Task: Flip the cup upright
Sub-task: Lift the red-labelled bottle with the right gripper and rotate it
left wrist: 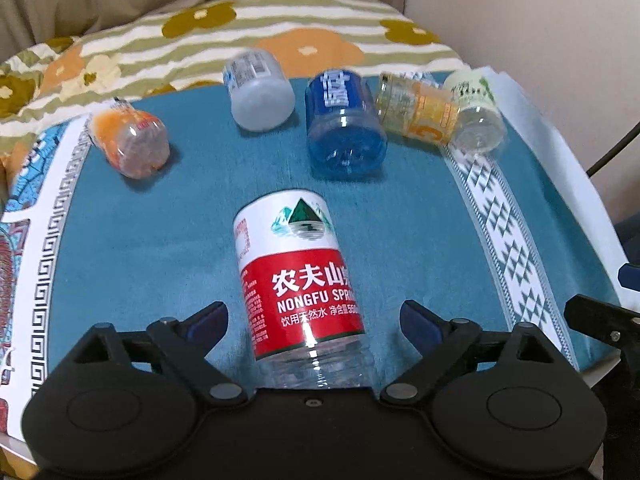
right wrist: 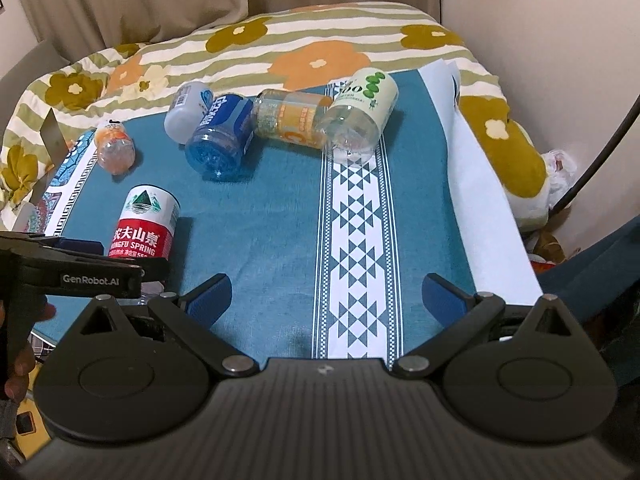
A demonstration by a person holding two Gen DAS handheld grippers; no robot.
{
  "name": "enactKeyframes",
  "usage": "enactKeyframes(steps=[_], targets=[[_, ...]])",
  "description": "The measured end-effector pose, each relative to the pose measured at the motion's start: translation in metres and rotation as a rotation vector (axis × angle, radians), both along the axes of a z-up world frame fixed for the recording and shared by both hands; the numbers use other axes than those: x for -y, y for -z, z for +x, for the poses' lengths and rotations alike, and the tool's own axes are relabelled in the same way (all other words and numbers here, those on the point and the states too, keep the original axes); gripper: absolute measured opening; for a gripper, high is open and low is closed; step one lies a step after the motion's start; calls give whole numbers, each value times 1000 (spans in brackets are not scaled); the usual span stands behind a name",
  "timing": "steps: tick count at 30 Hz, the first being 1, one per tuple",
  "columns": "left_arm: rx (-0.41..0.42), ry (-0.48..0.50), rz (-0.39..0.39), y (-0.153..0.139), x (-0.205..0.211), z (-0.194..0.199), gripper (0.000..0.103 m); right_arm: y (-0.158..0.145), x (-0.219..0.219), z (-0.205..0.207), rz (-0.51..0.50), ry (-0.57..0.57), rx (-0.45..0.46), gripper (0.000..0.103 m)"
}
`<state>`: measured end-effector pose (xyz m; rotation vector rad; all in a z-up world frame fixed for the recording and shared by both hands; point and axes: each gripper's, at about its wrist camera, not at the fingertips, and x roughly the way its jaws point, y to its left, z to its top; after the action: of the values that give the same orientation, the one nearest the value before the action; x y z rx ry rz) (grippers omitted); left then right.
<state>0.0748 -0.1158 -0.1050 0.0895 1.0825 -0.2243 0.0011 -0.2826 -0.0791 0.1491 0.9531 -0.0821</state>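
A cut-bottle cup with a red and white Nongfu Spring label (left wrist: 298, 280) lies on its side on the blue cloth, its clear end toward me. My left gripper (left wrist: 314, 320) is open, with one finger on each side of it, not touching. The cup also shows at the left of the right wrist view (right wrist: 146, 226), partly behind the left gripper. My right gripper (right wrist: 326, 296) is open and empty over the cloth's white patterned stripe.
Several other cut-bottle cups lie on their sides at the back: orange (left wrist: 130, 142), white (left wrist: 258, 94), blue (left wrist: 344, 120), yellow (left wrist: 416, 110), pale green (left wrist: 476, 114). A floral quilt (left wrist: 240, 36) lies behind. The table edge drops off at the right (right wrist: 504, 216).
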Motion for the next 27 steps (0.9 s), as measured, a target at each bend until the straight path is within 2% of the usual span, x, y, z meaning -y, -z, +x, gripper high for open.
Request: enactKeyframes(steps=[2, 7, 11, 15, 22, 27], targets=[[18, -7, -1, -9, 0, -5, 103, -5, 2, -2, 8, 1, 6, 103], [51, -49, -40, -39, -11, -22, 103, -22, 1, 4, -2, -23, 9, 103], [71, -94, -65, -56, -34, -36, 103, -40, -9, 16, -17, -81, -8, 103], [84, -116, -51, -63, -62, -46, 103, -50, -27, 33, 23, -125, -33, 103], [98, -157, -37, -59, -119, -53, 103, -38, -72, 86, 89, -168, -162, 103], [57, -205, -81, -48, -162, -55, 103, -13, -99, 127, 132, -156, -251, 103]])
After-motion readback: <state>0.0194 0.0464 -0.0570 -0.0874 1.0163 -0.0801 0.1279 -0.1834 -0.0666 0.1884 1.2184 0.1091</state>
